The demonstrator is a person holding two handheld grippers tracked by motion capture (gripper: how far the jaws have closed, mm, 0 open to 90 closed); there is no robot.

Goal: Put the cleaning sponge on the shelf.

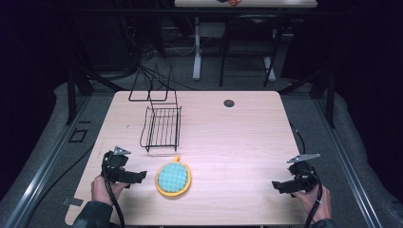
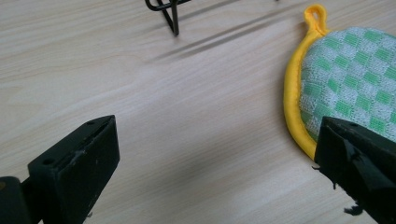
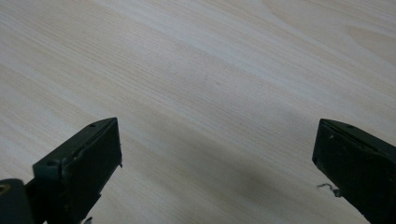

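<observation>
1. Left gripper: black, blocky, hard-edged jaws, spread wide, nothing between the pads. In the left gripper view only bare wood lies in the gap. Matte pads, scuffed, with bits of fluff on the edges.
2. Pot holder: round, flat, soft cloth. Woven green-and-white check face, slightly domed, with a smooth yellow binding round the rim and a small yellow loop at the far end. It lies flat on the table just beside the left gripper's fingertips, on their right. In the left gripper view its yellow edge runs behind the right-hand jaw tip; whether it touches the jaw cannot be told.
3. Right gripper: same black blocky build, jaws also standing wide apart and holding nothing. The right gripper view has plain wood between the fingers. Well apart from the pot holder, which is off to the left of its tips.
4. Wire rack: thin black metal rods, open grid with a curved front lip, upright on the table beyond the left gripper's fingertips and beyond the pot holder. One thin leg is ahead of the left jaws.
5. Table: light wood-grain laminate, smooth, fine straight grain lines, rounded corners. A small dark round cap sits far ahead of both grippers.
</observation>
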